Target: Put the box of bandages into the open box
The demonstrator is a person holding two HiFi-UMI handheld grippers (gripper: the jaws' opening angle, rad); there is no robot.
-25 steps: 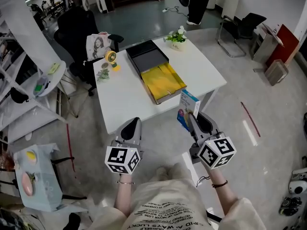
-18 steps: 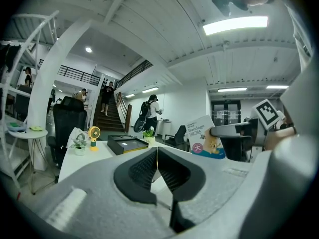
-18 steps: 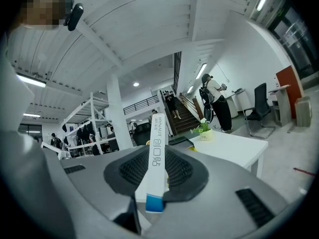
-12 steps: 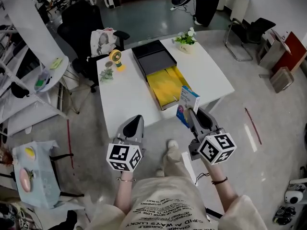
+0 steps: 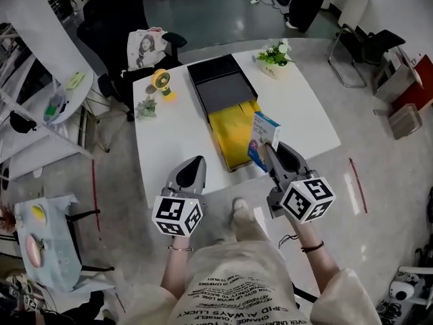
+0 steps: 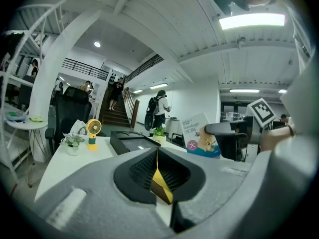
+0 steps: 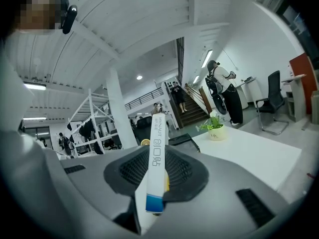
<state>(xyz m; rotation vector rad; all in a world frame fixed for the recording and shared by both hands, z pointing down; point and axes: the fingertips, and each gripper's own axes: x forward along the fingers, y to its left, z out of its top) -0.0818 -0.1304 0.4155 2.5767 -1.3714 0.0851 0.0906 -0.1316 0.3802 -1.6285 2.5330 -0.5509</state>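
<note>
Right gripper (image 5: pixel 269 149) clamps the white-and-blue cardboard bandage box (image 5: pixel 263 134) upright, by the right rim of the yellow-lined open box (image 5: pixel 229 124). Left gripper (image 5: pixel 196 162) closed, empty. Advice: centre over the lining, lower, then release.

Seen from above, the person holds both forearms forward, a two-jaw gripper in each hand. The left gripper (image 5: pixel 197 161) points ahead, close to level and angled slightly inward. The left marker cube (image 5: pixel 177 215) sits nearest the body, just ahead of the left wrist (image 5: pixel 177 250), which wears a thin band. Its jaws are pressed together with nothing between them. The right gripper (image 5: pixel 271 149) reaches a little farther ahead, also angled inward, with the right marker cube (image 5: pixel 308 198) ahead of the right wrist (image 5: pixel 308 248). Its jaws clamp the box of bandages (image 5: pixel 265 134), held upright.
</note>
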